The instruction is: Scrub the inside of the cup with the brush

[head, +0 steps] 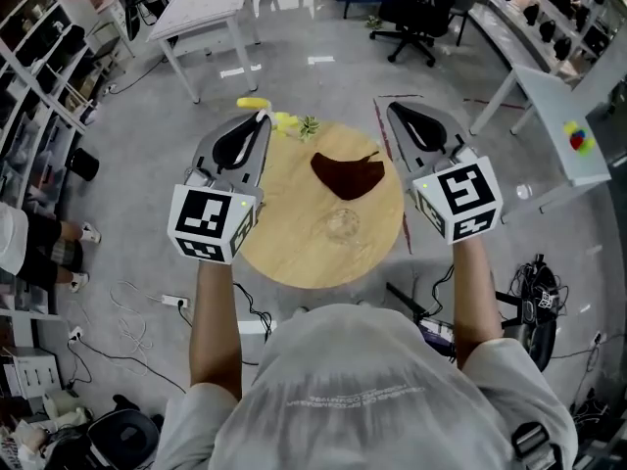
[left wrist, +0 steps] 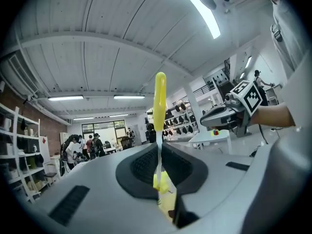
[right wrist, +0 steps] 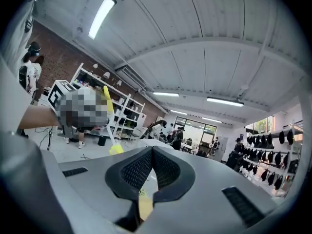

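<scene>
Presently, listed by size: one round table (head: 294, 253), pale wood, standing below the person in the head view and bearing all the loose items. One left gripper (left wrist: 159, 152), held level and well above the tabletop, its jaws pressed onto the thin white stem of the brush. One right gripper (right wrist: 152, 155), also level and high, on the other side of the table, its jaws shut together with nothing between them. One dark maroon cloth (head: 348, 174), lying crumpled on the far half of the table. One cup (head: 343, 225), clear glass, upright near the table's middle, just beside the cloth's near edge, untouched and well apart from both grippers. One brush (left wrist: 160, 96), yellow, carried upright across the left jaws, with a long yellow part above the grip and a shorter yellow part below; which end bears the bristles cannot be told. Step in hand, as judged: the tool is secured but scrubbing has not begun, since the cup stands free and neither gripper is near it. Next move, as judged: the right gripper would need to come down, part its jaws and close on the cup's wall to steady it; the left would then have to tip the brush so its working end enters the cup's mouth. The glass is smooth and light, so a slack hold could let it slide or topple under the brush.
</scene>
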The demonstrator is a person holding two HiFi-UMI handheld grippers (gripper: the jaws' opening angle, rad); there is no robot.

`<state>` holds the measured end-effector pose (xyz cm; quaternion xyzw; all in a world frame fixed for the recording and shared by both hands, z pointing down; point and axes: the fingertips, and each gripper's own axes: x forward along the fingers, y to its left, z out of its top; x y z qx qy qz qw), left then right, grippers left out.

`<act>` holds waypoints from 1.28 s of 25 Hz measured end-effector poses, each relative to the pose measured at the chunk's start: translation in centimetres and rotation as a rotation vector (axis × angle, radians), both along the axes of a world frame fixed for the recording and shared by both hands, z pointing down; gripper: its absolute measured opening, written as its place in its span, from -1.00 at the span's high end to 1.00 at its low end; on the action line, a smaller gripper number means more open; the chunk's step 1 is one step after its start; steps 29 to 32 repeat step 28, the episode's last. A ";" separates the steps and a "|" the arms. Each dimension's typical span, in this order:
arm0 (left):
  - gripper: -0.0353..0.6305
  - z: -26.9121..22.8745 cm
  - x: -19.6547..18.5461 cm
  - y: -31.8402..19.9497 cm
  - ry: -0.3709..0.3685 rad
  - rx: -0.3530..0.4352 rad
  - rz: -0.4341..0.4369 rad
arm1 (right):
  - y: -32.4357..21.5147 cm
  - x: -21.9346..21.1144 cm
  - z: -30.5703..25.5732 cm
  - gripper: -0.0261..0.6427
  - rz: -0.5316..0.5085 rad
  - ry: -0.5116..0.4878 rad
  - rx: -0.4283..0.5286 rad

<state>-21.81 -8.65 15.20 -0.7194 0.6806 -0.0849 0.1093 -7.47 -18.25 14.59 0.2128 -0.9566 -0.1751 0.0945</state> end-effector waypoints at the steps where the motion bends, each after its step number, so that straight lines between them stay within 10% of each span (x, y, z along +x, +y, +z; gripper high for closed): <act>1: 0.78 -0.1 0.1 -0.1 -0.001 0.003 0.001 | -0.1 -0.1 -0.1 0.84 -0.002 0.001 0.000; 32: 0.78 1.6 -0.7 -1.1 0.045 0.007 -0.001 | -2.7 -0.1 2.3 0.84 -0.005 0.028 -0.036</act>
